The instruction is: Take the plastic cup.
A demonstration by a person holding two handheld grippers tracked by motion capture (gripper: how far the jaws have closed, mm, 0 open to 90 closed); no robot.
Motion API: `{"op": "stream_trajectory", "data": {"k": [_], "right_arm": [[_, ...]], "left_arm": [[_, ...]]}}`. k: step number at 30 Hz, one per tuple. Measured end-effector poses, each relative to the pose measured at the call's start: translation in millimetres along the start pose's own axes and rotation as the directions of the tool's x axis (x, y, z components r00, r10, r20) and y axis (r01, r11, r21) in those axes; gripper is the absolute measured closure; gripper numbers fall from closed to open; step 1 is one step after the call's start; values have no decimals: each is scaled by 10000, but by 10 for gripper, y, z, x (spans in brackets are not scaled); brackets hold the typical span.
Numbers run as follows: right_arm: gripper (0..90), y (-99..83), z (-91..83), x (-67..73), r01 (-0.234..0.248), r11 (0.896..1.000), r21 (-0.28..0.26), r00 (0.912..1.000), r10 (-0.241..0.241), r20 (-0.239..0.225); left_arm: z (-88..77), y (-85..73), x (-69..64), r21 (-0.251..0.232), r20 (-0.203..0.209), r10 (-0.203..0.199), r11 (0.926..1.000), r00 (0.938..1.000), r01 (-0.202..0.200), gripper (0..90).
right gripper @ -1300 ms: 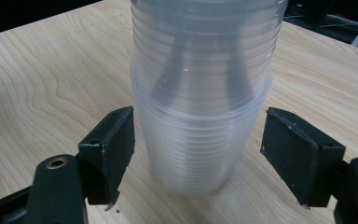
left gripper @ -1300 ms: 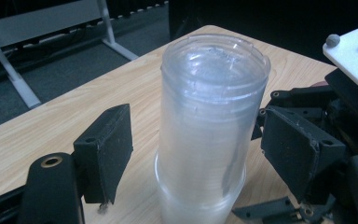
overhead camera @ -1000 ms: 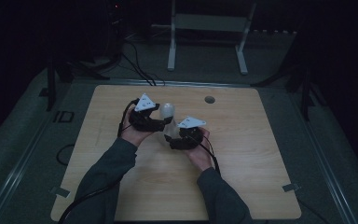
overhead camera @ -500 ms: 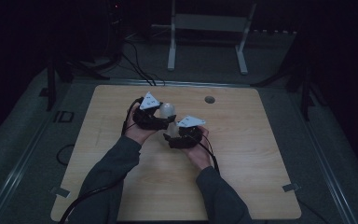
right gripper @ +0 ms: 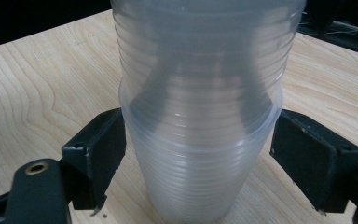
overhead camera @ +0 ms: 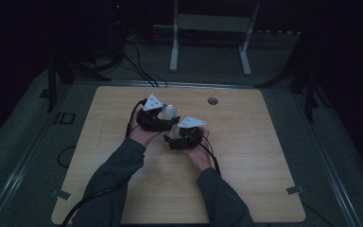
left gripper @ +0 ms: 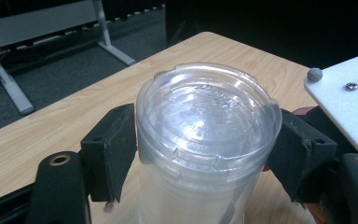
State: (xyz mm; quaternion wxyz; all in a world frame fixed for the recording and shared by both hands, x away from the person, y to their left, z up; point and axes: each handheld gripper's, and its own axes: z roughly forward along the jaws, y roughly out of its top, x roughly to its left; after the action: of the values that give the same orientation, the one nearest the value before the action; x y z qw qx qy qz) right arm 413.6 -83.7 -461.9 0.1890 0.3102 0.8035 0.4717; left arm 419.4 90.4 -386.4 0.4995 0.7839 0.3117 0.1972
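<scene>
A stack of clear plastic cups [overhead camera: 170,112] is held just above the wooden table [overhead camera: 264,165], between both grippers near the table's middle. In the left gripper view the stack's closed end [left gripper: 207,116] faces the camera, and my left gripper [left gripper: 200,144] is shut on it, with the black pads [left gripper: 112,149] pressed against both sides. In the right gripper view the ribbed cup stack [right gripper: 200,140] rises between the jaws. My right gripper [right gripper: 198,149] is shut on the outermost cup, its pads [right gripper: 98,149] touching the wall. Seen from above, the left gripper [overhead camera: 163,120] and right gripper [overhead camera: 175,137] sit close together.
A small round hole [overhead camera: 212,100] lies in the table near its far edge. Beyond the table, a white metal stand [overhead camera: 208,28] and dark cables [overhead camera: 142,71] rest on the grey floor. The room around is dark.
The left gripper has edged slightly to the right toward the other one. The cup stack and right gripper stay almost where they were.
</scene>
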Motion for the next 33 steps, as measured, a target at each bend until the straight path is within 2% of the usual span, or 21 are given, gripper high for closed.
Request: {"op": "stream_trajectory", "data": {"k": [7, 13, 33], "right_arm": [[167, -13, 42, -6, 42, 10000, 26, 10000, -42, 57], [201, -19, 50, 4, 118, 9999, -87, 9998, -117, 132], [205, -37, 52, 6, 81, 10000, -33, 9999, -80, 111]], "left_arm": [[6, -2, -1, 1, 47, -128, 9999, 9999, 128, 324], [6, 0, 3, -23, 92, -203, 9998, 9998, 203, 342], [-56, 57, 18, -214, 200, -236, 9995, 9995, 241, 379]]}}
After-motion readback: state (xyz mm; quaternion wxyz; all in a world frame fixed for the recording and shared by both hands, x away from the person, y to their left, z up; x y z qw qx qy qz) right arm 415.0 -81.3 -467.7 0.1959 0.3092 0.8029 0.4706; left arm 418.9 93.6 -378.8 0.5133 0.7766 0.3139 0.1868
